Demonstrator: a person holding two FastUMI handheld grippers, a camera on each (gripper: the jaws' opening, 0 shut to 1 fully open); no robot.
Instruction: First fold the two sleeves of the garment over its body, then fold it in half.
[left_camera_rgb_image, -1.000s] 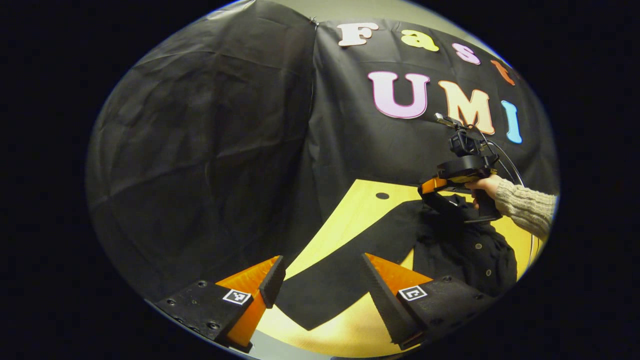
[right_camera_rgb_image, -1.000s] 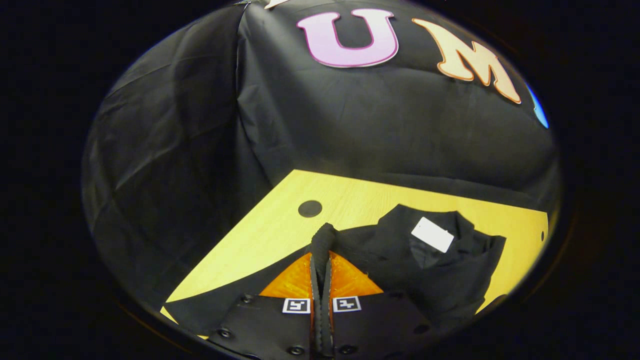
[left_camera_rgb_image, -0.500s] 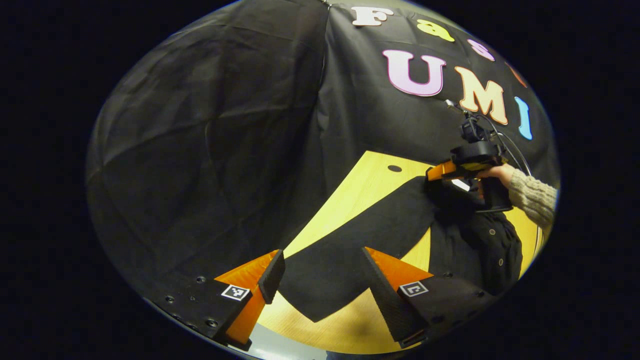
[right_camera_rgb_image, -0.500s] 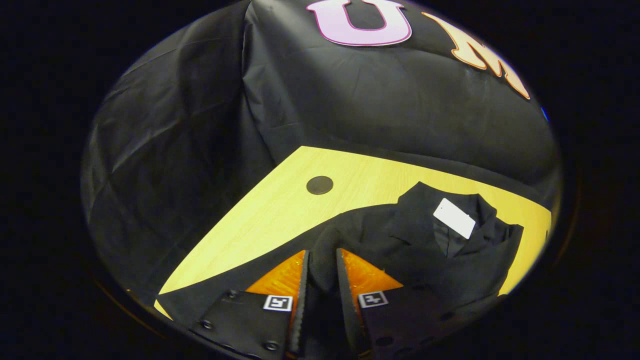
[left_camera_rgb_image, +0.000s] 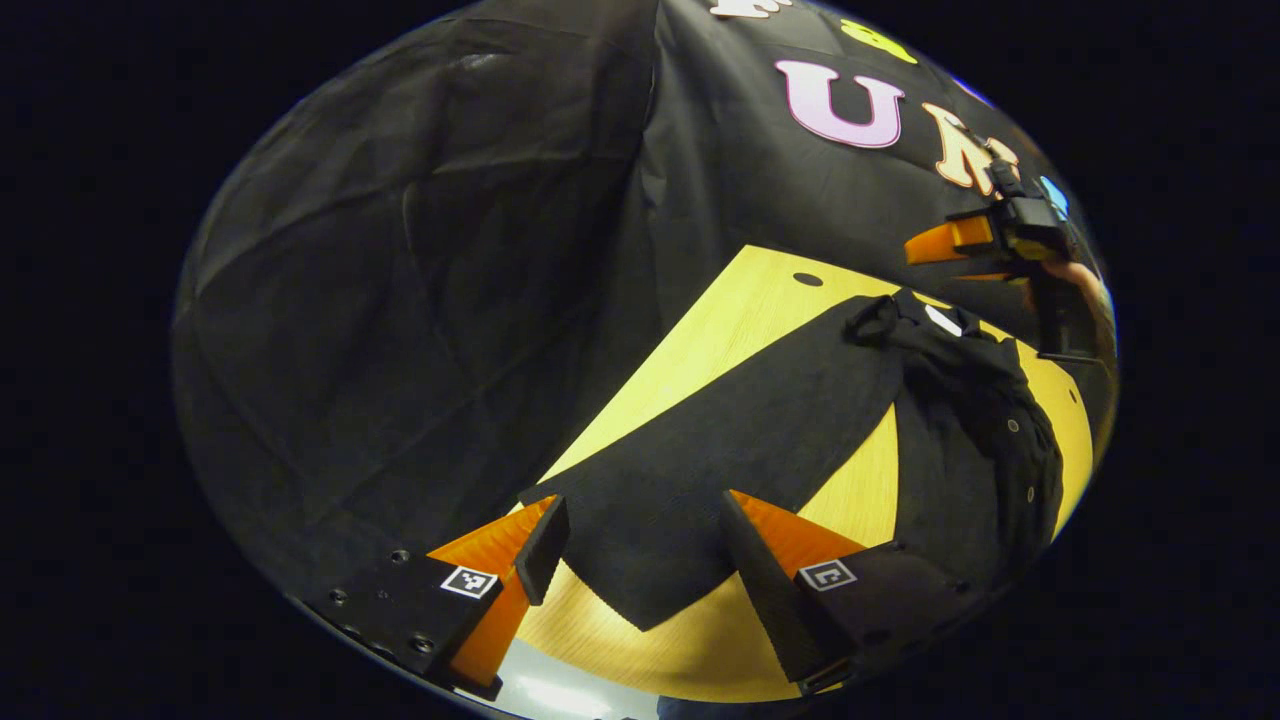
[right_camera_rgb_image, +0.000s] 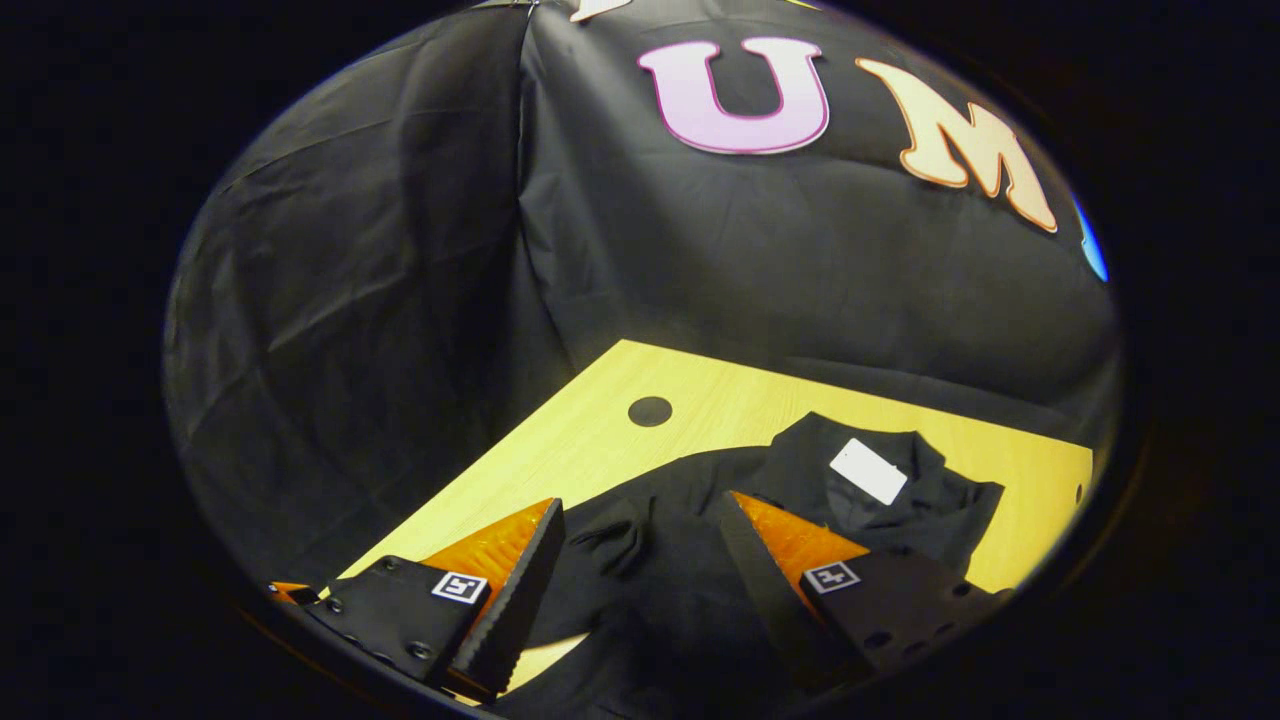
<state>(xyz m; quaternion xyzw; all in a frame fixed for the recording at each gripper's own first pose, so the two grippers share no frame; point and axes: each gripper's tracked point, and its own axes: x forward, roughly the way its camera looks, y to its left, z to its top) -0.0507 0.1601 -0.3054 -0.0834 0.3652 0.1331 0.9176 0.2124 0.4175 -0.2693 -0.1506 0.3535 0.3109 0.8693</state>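
Note:
A black garment (left_camera_rgb_image: 960, 440) lies on the yellow wooden table (left_camera_rgb_image: 740, 310), its long sleeve (left_camera_rgb_image: 720, 450) stretched flat toward the near edge. My left gripper (left_camera_rgb_image: 640, 555) is open just above the sleeve's cuff end, a finger on each side. In the left gripper view the right gripper (left_camera_rgb_image: 950, 245) hangs open in the air above the collar, held by a hand. In the right gripper view my right gripper (right_camera_rgb_image: 635, 575) is open over the bunched shoulder fabric (right_camera_rgb_image: 610, 540). The collar with a white label (right_camera_rgb_image: 868, 470) lies beyond it.
A dark round hole (right_camera_rgb_image: 650, 411) sits in the table (right_camera_rgb_image: 700, 400) near its far left corner. Black cloth walls close the table on the far and left sides. The table's near edge (left_camera_rgb_image: 560, 690) runs just below my left gripper.
My right gripper, shut on the shoulder fabric a second ago, has opened and lifted away from the garment. My left gripper has moved closer over the sleeve's cuff, still open.

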